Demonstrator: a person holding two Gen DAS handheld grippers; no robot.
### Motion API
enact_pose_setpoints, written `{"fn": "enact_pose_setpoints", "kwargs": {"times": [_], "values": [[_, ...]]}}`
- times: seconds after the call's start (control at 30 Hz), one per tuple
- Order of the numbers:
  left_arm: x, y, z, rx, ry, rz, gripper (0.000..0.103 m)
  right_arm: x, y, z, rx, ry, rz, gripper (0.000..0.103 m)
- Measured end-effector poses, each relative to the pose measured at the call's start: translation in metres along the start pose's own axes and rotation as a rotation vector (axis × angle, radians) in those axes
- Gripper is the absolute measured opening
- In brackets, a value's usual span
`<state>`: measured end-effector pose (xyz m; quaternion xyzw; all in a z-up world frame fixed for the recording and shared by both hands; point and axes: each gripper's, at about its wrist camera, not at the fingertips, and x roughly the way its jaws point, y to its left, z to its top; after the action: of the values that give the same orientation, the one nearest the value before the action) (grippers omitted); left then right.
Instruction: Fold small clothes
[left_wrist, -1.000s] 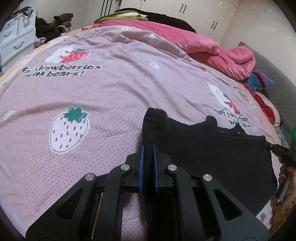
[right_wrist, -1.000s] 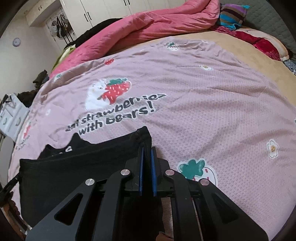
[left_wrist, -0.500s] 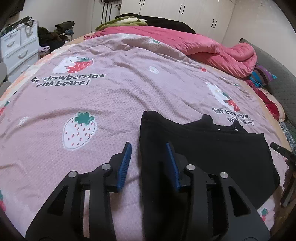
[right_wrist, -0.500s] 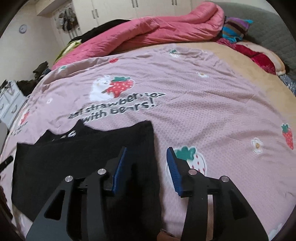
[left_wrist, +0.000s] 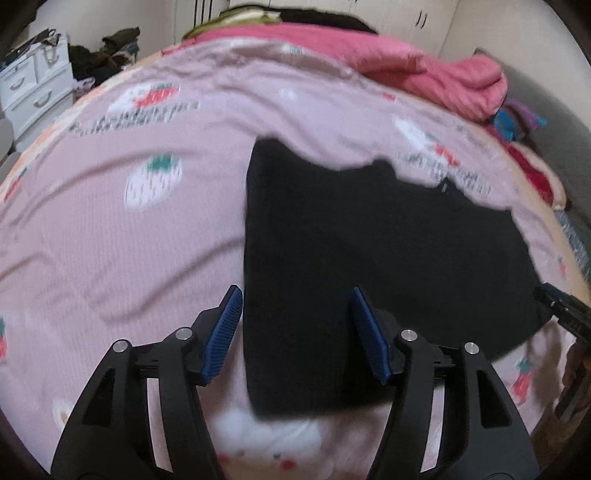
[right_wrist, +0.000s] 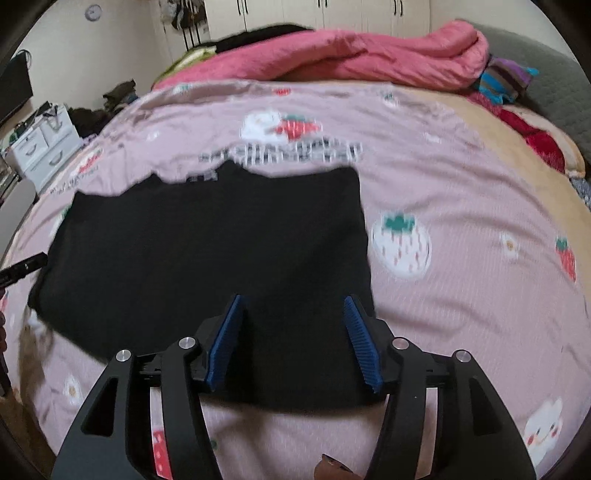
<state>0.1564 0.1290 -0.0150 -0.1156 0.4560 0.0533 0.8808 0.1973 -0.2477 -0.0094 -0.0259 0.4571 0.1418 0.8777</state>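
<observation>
Two pairs of ribbed blue fingers (left_wrist: 221, 332) (right_wrist: 362, 343) opening, empty, over flat black garment (left_wrist: 351, 240) on pink sheet (left_wrist: 110, 240)

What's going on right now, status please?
Left gripper and right gripper opening, pads off cloth. Black garment flat on pink bedspread. Nothing in the way.

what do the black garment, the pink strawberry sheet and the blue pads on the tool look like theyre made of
Black garment: soft matte cloth, likely knit or cotton; it lies limp and flat with no sheen, and blur hides the weave.
Pink strawberry sheet: thin printed fabric with a faint textured weave and shallow wrinkles.
Blue pads: ribbed, matte, probably rubber or soft plastic, mounted on black hard-plastic fingers.
</observation>
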Motion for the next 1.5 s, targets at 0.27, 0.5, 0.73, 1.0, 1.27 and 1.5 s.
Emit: {"fn": "enact_pose_setpoints", "kwargs": {"times": [0.27, 0.5, 0.73, 1.0, 1.27, 1.5], "values": [[-0.011, 0.026, -0.027, -0.093, 0.013, -0.027, 0.068, -0.014, 0.004, -0.015, 0.047, -0.019, 0.027, 0.073], [-0.041, 0.041, -0.023, -0.116, -0.044, 0.035, 0.089, -0.042, 0.064, -0.016, -0.074, -0.113, 0.112, 0.094], [-0.048, 0.054, -0.013, -0.123, -0.051, 0.102, 0.094, -0.041, 0.154, -0.017, -0.328, -0.146, 0.136, 0.097], [-0.045, 0.064, -0.006, -0.124, -0.044, 0.123, 0.094, -0.021, 0.225, -0.03, -0.513, -0.134, 0.149, 0.098], [-0.029, 0.077, 0.01, -0.15, -0.028, 0.127, 0.094, 0.001, 0.274, -0.043, -0.67, -0.175, 0.1, 0.098], [-0.014, 0.083, 0.028, -0.164, -0.001, 0.106, 0.094, 0.026, 0.298, -0.043, -0.754, -0.189, 0.036, 0.098]]}}
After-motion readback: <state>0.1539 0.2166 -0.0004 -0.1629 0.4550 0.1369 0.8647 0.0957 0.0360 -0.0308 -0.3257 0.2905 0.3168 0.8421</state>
